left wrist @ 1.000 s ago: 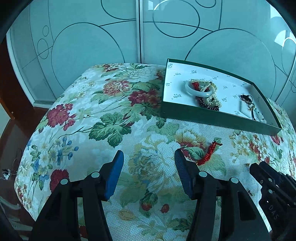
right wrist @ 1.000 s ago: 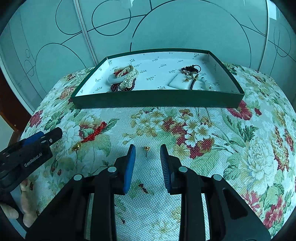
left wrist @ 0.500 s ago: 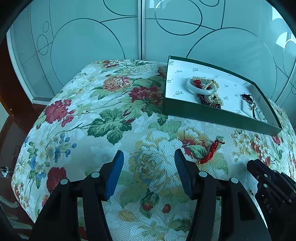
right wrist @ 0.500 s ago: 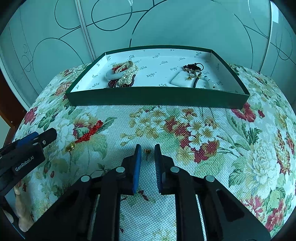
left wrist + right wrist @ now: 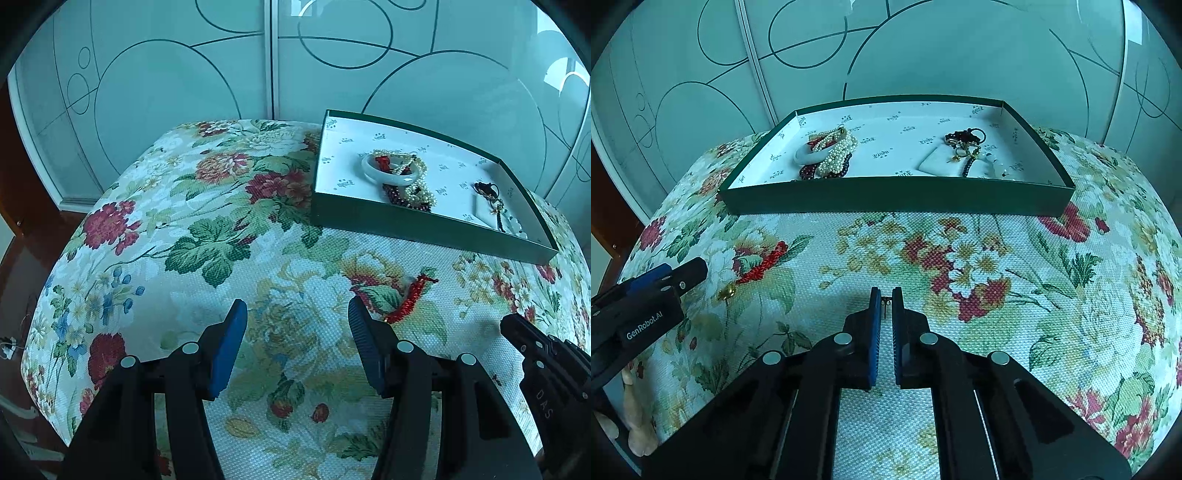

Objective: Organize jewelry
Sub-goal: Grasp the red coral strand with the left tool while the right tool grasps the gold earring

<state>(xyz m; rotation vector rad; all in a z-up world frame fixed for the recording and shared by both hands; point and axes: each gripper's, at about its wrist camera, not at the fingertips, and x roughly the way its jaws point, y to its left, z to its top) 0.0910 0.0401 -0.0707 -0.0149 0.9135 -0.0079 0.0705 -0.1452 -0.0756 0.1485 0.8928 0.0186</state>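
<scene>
Earring, tiny, light and stiff, is seen mid-frame on the flowered surface, pinched loosely between nearly closed right tongs. Left tongs are wide open, empty.

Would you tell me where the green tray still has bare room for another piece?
The green tray is bare in its middle, between the pearl and bangle pile and the white pouch cluster, and along its back wall. Both ends are crowded.
</scene>
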